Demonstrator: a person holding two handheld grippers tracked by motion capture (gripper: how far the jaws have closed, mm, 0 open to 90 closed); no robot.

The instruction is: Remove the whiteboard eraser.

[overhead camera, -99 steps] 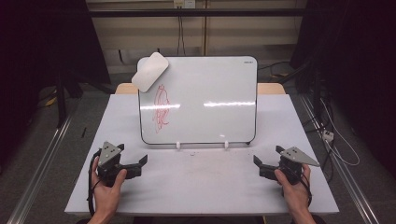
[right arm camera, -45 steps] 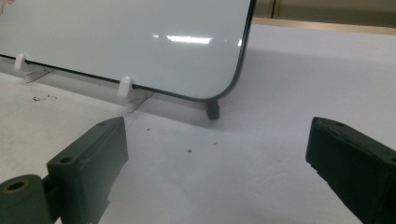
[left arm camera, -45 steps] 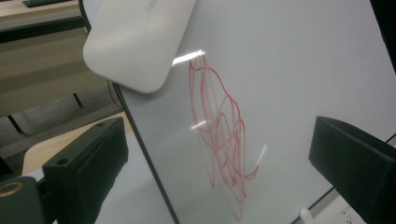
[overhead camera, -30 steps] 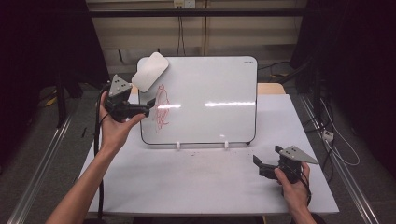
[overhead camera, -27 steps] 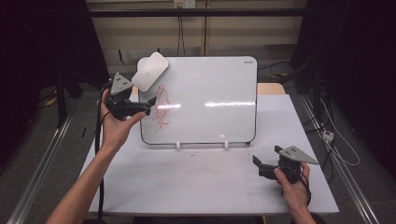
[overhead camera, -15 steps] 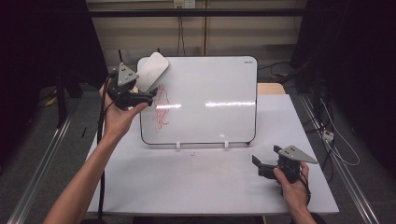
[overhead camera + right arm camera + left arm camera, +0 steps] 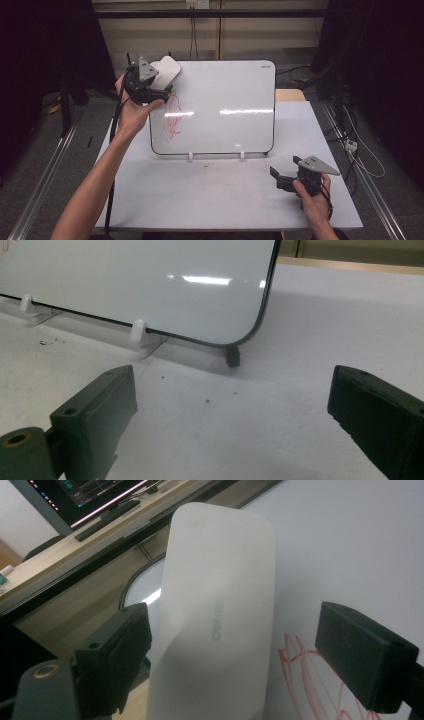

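- Left gripper (image 7: 161,91) is up at the whiteboard's (image 7: 225,100) top-left corner, at the white eraser (image 7: 164,71) stuck there.
- Left gripper view: eraser (image 7: 217,615) sits between the two black jaws, left one at its edge, right one a gap away. Jaws have just been closing but aren't clamped on it.
- Red scribble (image 7: 172,115) sits on the board just below the eraser.
- Right gripper (image 7: 276,177) rests low on the white table (image 7: 200,195), near the board's bottom-right corner, jaws apart, nothing between them.
- Board stands upright on small white clips (image 7: 137,332).
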